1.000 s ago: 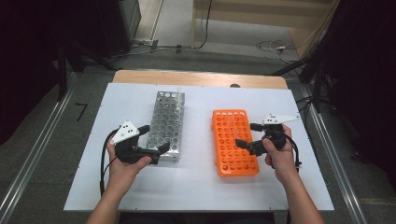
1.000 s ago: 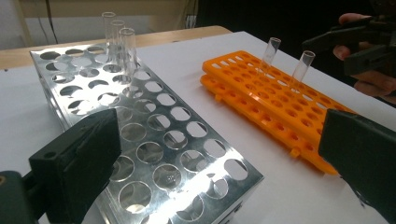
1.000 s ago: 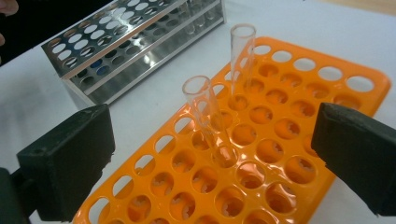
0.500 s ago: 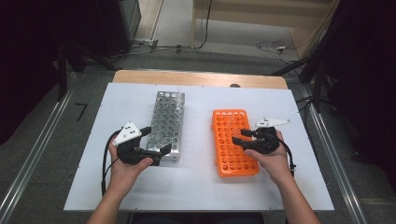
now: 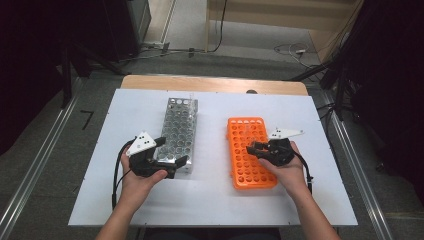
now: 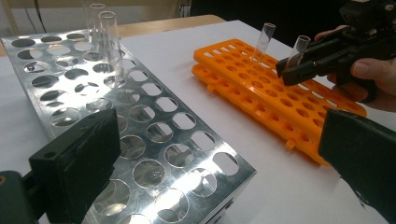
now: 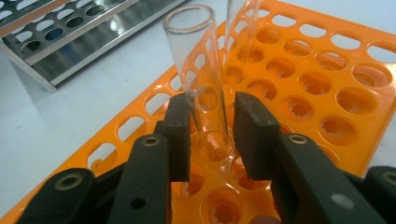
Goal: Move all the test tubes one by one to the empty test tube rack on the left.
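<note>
Markings: faint print on the glass tube [image 7: 198, 84] at pad level, too blurred to read. No other writing on anything.

Right gripper [image 7: 212, 135] sits over the orange rack [image 5: 250, 150], at about 3 o'clock on the white table [image 5: 210, 200] in the high view. Its jaws have just been closing, with the tube upright between them. The pads look to pinch it, but a sliver of gap can't be ruled out. Tube foot stands in a rack hole. A second tube [image 6: 262, 42] stands in the rack just past it at 12 o'clock.

Left gripper [image 5: 167, 152] has jaws spread wide at the near end of the metal rack [image 5: 180, 130], one jaw over the holes, one off the side, nothing between them. Two more tubes [image 6: 108, 37] stand at that rack's far end.

Around: wooden strip [image 5: 210, 84] along the table's 12 o'clock edge, cables [image 5: 290, 49] on the floor beyond it.

Hard to see: held tube's rim is cut by nothing, but its neighbour's top runs out of the right gripper view. Dark surroundings at 9 and 3 o'clock are unreadable.
</note>
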`<action>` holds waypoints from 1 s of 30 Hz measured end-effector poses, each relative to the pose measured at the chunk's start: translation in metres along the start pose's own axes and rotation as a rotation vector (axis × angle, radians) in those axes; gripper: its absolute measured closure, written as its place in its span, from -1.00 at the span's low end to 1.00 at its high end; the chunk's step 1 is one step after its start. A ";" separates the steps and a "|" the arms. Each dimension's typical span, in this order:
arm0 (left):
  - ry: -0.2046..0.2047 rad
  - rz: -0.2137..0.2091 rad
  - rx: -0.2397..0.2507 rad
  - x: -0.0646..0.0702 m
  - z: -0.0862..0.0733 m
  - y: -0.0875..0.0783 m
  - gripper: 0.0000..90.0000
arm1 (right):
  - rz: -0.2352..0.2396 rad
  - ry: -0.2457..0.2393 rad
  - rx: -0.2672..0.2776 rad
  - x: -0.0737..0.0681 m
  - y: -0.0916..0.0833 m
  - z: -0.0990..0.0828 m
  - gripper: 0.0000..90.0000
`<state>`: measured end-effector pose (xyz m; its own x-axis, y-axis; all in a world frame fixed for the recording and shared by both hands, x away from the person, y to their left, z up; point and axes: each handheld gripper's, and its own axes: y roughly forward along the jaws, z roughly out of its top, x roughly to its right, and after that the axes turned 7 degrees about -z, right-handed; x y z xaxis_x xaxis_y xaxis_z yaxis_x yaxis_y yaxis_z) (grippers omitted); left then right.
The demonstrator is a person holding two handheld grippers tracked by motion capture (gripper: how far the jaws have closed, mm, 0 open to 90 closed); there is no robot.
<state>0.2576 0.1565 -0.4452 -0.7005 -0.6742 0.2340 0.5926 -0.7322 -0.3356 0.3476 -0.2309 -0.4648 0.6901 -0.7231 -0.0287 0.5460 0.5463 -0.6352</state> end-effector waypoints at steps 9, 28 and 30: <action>0.001 -0.003 0.002 0.000 0.000 0.000 -1.00 | -0.034 -0.023 0.017 -0.002 -0.001 -0.003 0.64; 0.013 -0.026 0.011 0.008 0.004 0.002 -1.00 | -0.021 0.004 0.097 -0.004 -0.022 0.009 0.64; 0.012 -0.029 0.013 0.008 0.004 0.002 -1.00 | -0.014 0.002 0.102 -0.006 -0.024 0.011 0.64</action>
<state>0.2548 0.1495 -0.4398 -0.7219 -0.6518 0.2324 0.5772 -0.7525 -0.3171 0.3351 -0.2352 -0.4410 0.6811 -0.7319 -0.0219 0.6014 0.5762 -0.5535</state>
